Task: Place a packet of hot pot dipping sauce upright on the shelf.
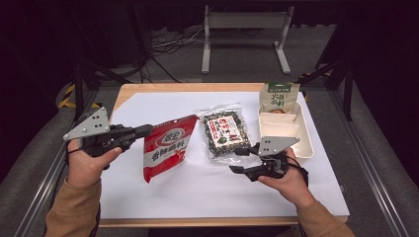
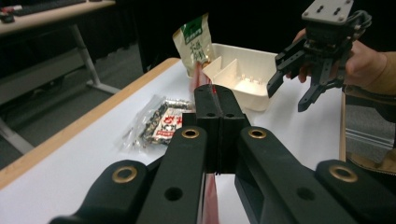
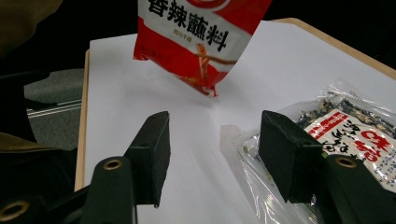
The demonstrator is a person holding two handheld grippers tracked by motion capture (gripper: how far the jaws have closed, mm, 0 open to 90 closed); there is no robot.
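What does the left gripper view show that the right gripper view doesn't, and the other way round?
Left gripper view alone: the white tray, a green pouch leaning at its far end, and the right gripper in a hand with its fingers apart; the left gripper is shut on the red packet, seen edge-on. Right gripper view alone: that red packet's printed face, hanging above the paper, and the right gripper's own open fingers. Both share the seaweed bag on the white paper.
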